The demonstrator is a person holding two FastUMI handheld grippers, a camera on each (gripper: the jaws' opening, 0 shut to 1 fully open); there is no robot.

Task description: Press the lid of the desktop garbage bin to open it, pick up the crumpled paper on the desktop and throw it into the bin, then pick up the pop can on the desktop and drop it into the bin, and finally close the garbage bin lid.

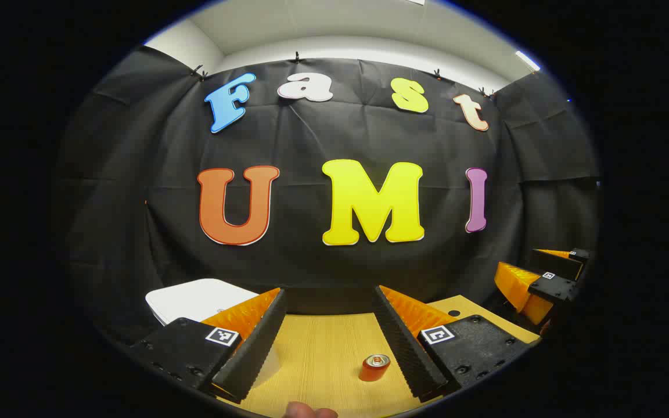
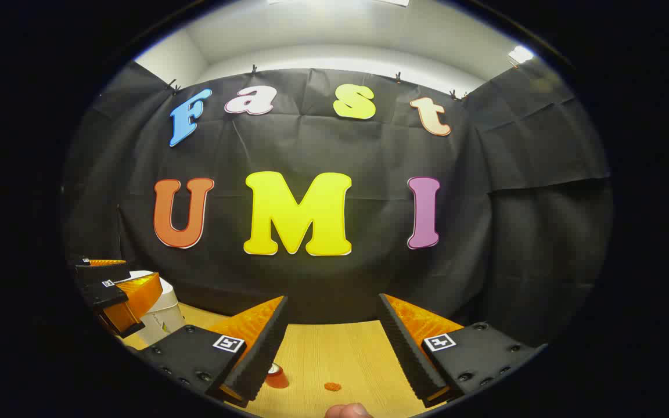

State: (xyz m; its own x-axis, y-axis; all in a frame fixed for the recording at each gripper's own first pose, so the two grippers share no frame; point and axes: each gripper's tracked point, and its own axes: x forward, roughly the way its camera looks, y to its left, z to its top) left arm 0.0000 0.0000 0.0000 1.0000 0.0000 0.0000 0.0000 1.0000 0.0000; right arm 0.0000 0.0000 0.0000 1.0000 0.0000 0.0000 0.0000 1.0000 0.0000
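The can (image 1: 375, 367), low in the frame between the spread left gripper (image 1: 330, 339) fingers, is judged light, smooth, dentable; best gripped mid-body. The right gripper (image 2: 331, 342) is likewise held open.

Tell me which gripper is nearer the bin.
Left. The left gripper hangs right beside the bin, in front of it. The right gripper is off to the far side, well apart.

Your ceiling lights (image 1: 527, 60) glare at upper right in both views; the bench (image 1: 323, 348) is evenly lit, sharp, with fisheye bending at edges.
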